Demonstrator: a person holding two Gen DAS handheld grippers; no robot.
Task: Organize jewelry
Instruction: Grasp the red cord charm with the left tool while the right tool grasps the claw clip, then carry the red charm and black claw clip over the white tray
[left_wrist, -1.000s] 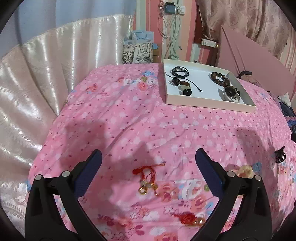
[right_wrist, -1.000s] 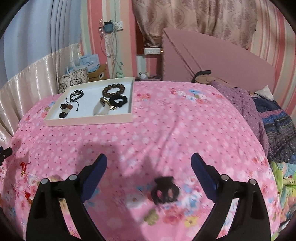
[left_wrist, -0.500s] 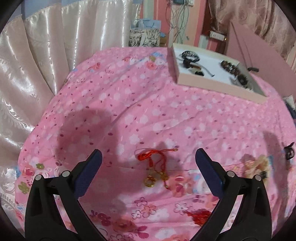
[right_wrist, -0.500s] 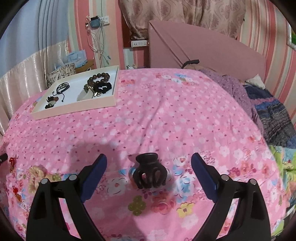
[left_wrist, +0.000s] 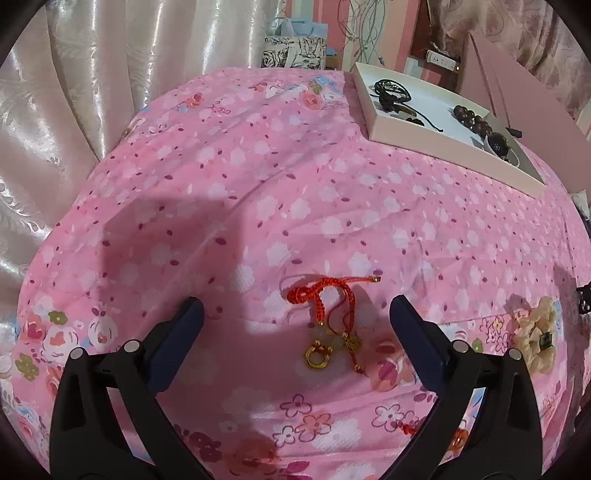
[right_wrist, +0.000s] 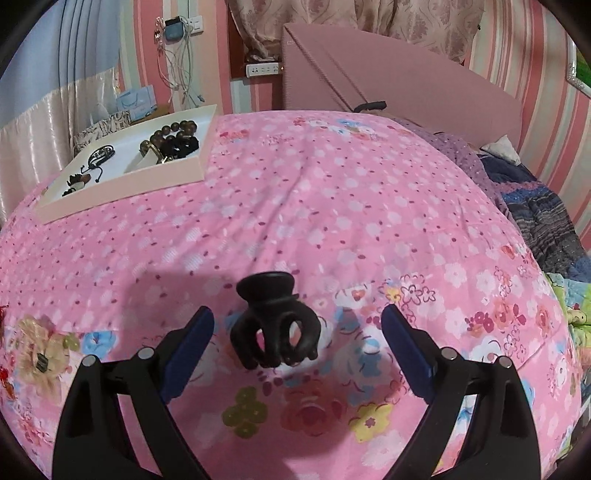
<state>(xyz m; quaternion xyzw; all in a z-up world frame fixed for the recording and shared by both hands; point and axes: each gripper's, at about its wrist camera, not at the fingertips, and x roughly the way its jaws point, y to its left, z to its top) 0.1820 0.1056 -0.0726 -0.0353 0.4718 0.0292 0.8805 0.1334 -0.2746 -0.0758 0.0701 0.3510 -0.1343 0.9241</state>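
A red cord bracelet with gold charms (left_wrist: 330, 317) lies on the pink floral bedspread, between the fingers of my open left gripper (left_wrist: 295, 314). A black claw hair clip (right_wrist: 273, 325) stands on the bedspread between the fingers of my open right gripper (right_wrist: 297, 321). Neither gripper touches its item. A white tray (left_wrist: 436, 133) at the far right of the left wrist view holds black cord jewelry, a brown bead bracelet and other pieces. The tray also shows at the far left of the right wrist view (right_wrist: 122, 186).
A cream flower hair piece (left_wrist: 535, 332) lies right of the left gripper and shows in the right wrist view (right_wrist: 40, 354). Another red cord item (left_wrist: 436, 432) lies near the left gripper's right finger. A satin curtain (left_wrist: 74, 74) hangs left; a pink headboard (right_wrist: 388, 81) stands behind.
Both grippers have moved down and closer to the bedspread. The red bracelet and the black clip now sit larger between the open fingers. Nothing has been taken hold of.
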